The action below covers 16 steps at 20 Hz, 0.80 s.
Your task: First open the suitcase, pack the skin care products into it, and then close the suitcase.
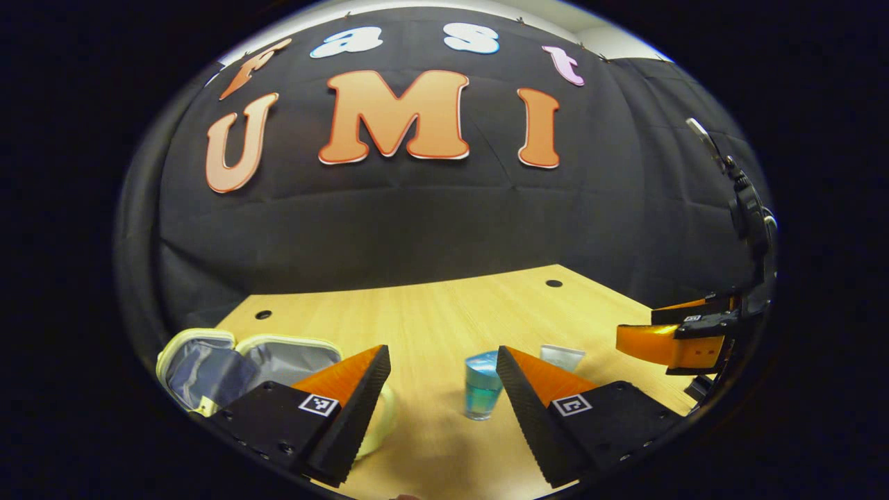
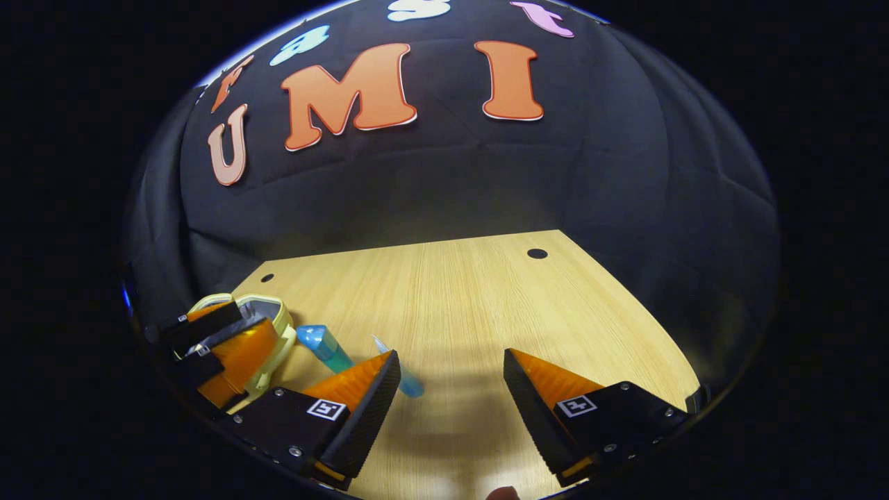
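Observation:
A small pale-yellow suitcase [image 1: 229,361] lies open at the table's left, its grey lining showing. A blue bottle [image 1: 483,385] stands just ahead of my left gripper [image 1: 441,375], close to its right finger. That gripper is open and holds nothing. A white tube [image 1: 562,357] lies behind that finger. In the right gripper view, my right gripper [image 2: 451,368] is open over bare table. The blue bottle [image 2: 326,347] is partly behind its left finger, with the tube's tip [image 2: 380,344] beside it. Farther left are the suitcase [image 2: 278,323] and the left gripper [image 2: 222,340].
The wooden table [image 1: 430,312] has small round holes [image 1: 553,283] near its back edge, against the black cloth wall. The right gripper [image 1: 667,344] hovers at the table's right edge. A pale rounded edge [image 1: 380,423] shows behind my left gripper's left finger.

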Each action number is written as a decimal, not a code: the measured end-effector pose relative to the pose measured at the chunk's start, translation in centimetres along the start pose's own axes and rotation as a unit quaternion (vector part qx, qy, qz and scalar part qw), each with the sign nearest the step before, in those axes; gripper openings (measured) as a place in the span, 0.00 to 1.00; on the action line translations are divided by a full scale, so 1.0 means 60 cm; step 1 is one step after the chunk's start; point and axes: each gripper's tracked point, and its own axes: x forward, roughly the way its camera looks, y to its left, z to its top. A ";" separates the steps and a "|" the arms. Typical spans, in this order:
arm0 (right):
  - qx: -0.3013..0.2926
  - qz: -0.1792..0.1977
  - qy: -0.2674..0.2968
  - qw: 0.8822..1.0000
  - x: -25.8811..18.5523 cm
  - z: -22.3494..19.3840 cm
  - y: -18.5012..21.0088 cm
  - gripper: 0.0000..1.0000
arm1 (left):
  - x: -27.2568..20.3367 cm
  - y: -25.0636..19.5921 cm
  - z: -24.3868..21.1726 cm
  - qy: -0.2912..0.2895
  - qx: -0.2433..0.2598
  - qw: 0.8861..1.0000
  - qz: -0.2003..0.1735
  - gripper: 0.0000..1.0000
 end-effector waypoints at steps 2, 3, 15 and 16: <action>0.006 -0.005 0.006 1.000 0.003 -0.007 -0.013 0.94 | 0.013 -0.027 -0.022 0.004 0.013 1.000 -0.008 0.96; 0.009 -0.007 0.009 1.000 0.005 -0.010 -0.020 0.95 | 0.021 -0.039 -0.031 0.004 0.020 1.000 -0.010 0.96; 0.018 -0.022 0.042 0.999 0.010 -0.054 -0.065 0.95 | 0.140 -0.066 -0.155 0.060 0.016 0.998 0.022 0.82; 0.019 -0.023 0.044 0.999 0.012 -0.058 -0.063 0.95 | 0.147 -0.067 -0.156 0.060 0.019 0.998 0.025 0.76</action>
